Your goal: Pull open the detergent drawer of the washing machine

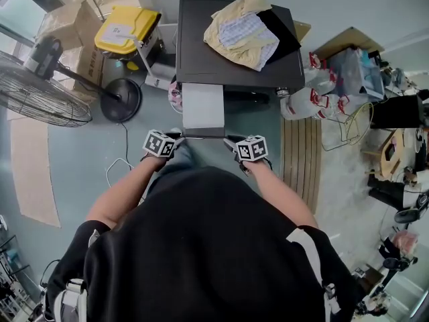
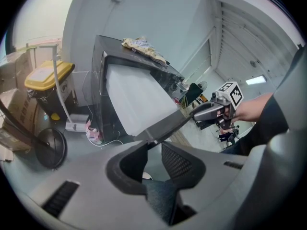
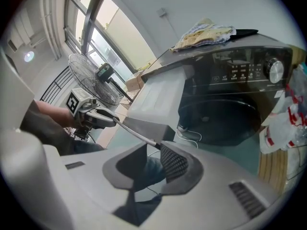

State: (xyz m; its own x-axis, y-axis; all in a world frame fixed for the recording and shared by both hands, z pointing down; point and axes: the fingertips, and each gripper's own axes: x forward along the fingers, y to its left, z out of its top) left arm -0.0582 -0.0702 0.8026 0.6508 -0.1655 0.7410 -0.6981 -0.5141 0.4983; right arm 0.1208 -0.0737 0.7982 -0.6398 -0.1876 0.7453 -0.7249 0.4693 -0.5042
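The dark washing machine [image 1: 201,45] stands ahead of me with its white detergent drawer [image 1: 203,106] slid out towards me. Its grey front panel [image 1: 203,133] spans between my two grippers. My left gripper [image 1: 175,138] is at the panel's left end. In the left gripper view that end [image 2: 149,139] fills the space between the fingertips of the left gripper [image 2: 152,150]. My right gripper [image 1: 231,141] is at the right end. In the right gripper view the panel's thin edge [image 3: 139,134] meets one fingertip [image 3: 165,150] of the right gripper [image 3: 152,152], and the other pad stands apart.
Crumpled clothes [image 1: 241,35] lie on the machine's lid. A floor fan [image 1: 40,92] and a yellow bin [image 1: 124,27] stand to the left. Plastic bags [image 1: 315,92] and a wooden pallet [image 1: 301,159] are on the right. The round door [image 3: 220,119] is below the control panel.
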